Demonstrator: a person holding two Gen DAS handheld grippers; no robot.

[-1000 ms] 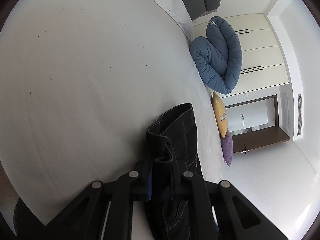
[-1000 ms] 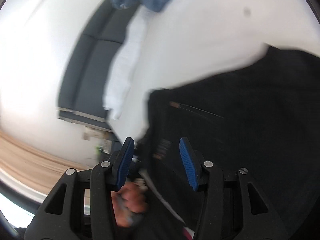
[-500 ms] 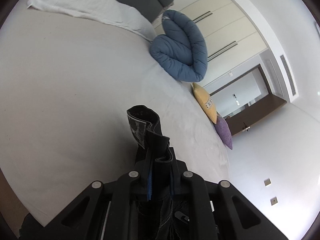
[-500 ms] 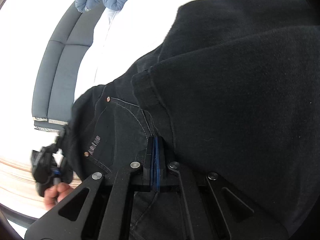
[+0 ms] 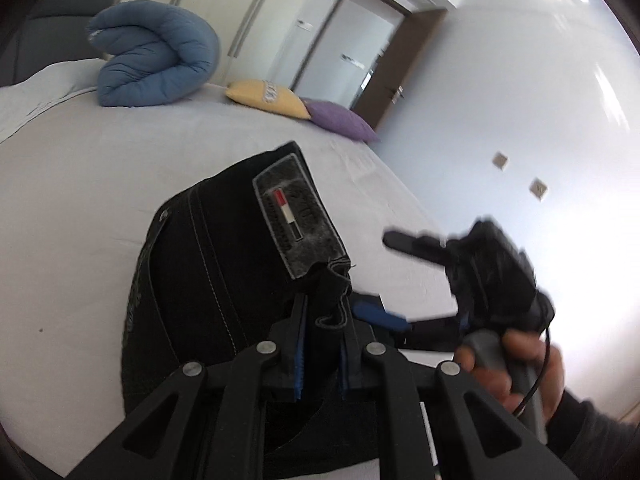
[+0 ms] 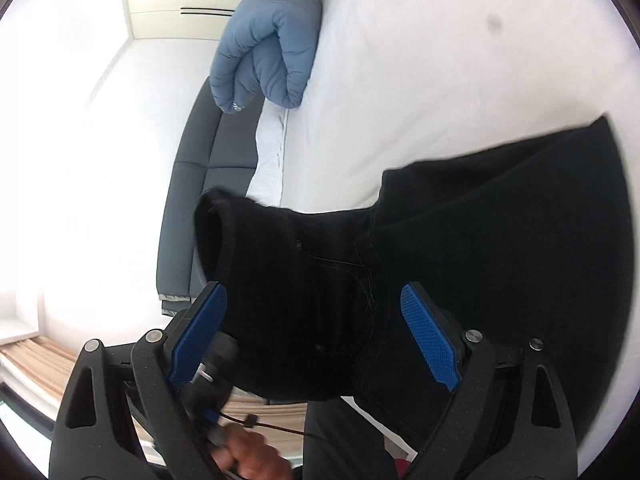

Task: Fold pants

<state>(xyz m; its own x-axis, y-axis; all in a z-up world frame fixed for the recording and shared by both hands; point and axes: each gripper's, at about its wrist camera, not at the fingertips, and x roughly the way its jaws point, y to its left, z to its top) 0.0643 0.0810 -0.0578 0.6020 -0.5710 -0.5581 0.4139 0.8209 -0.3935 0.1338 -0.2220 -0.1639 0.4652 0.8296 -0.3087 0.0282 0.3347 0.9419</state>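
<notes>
Black jeans (image 5: 224, 280) with a grey brand patch lie bunched on the white bed (image 5: 80, 184). My left gripper (image 5: 320, 344) is shut on the waistband edge and holds it up. In the left wrist view my right gripper (image 5: 396, 276) sits just to the right, open, in a hand. In the right wrist view my right gripper (image 6: 316, 332) is open wide, its blue pads (image 6: 430, 338) on either side of the black jeans (image 6: 460, 240) without pinching them. The jeans spread to the right over the bed (image 6: 420, 60).
A rolled blue duvet (image 5: 152, 68) lies at the far side of the bed, also in the right wrist view (image 6: 268, 48). A yellow pillow (image 5: 268, 94) and a purple pillow (image 5: 340, 120) lie beside it. A grey headboard (image 6: 200, 184), wardrobe doors and a doorway stand beyond.
My right gripper was shut on the jeans half a second ago and has opened and let go. My left gripper has swung right, still holding the waistband.
</notes>
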